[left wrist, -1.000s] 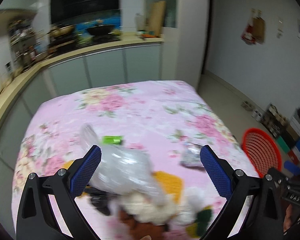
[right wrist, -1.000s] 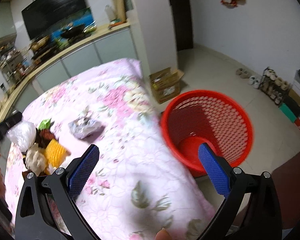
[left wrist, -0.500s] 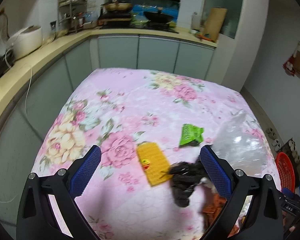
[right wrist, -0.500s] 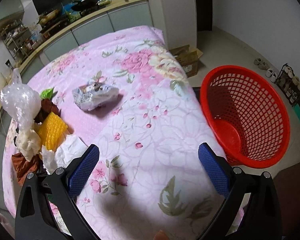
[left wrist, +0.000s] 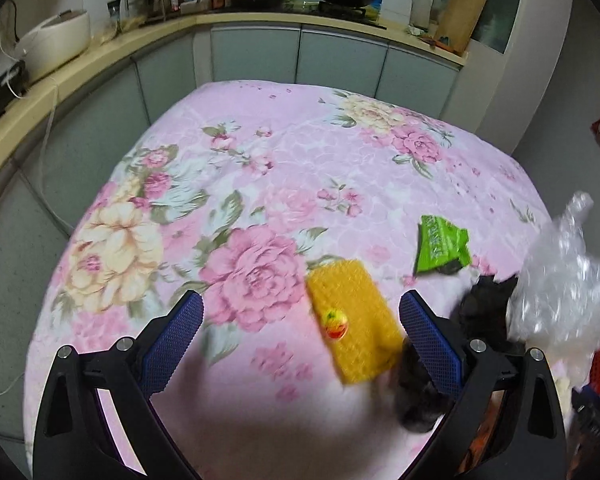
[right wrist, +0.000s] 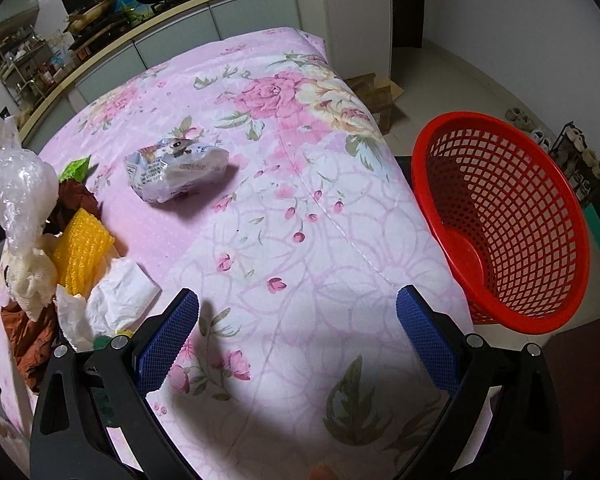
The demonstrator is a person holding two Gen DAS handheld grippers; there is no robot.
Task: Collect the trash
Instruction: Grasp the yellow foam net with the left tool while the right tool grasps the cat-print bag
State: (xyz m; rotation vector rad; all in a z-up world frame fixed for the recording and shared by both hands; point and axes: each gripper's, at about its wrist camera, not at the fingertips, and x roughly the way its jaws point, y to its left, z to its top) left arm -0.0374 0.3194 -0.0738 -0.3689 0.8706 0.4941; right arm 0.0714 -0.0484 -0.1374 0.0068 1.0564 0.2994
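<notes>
Trash lies on a table with a pink flowered cloth (left wrist: 260, 184). In the left wrist view I see a yellow foam net (left wrist: 354, 320), a green wrapper (left wrist: 440, 244), a black crumpled bag (left wrist: 484, 316) and a clear bubble-wrap bag (left wrist: 568, 280). My left gripper (left wrist: 300, 336) is open and empty, with the yellow net between its fingers' line. In the right wrist view a silver snack bag (right wrist: 180, 172) lies mid-table, and white tissue (right wrist: 116, 300), the yellow net (right wrist: 82, 252) and bubble wrap (right wrist: 16, 184) lie at left. My right gripper (right wrist: 298, 340) is open and empty above the cloth.
A red mesh basket (right wrist: 512, 220) stands on the floor right of the table. A cardboard box (right wrist: 376, 92) sits on the floor beyond the table's far corner. Kitchen counters (left wrist: 100, 64) with a rice cooker (left wrist: 56, 40) run behind the table.
The left view has swung left, so the trash pile now sits at its right. The right gripper has moved nearer over the table. Both stay open.
</notes>
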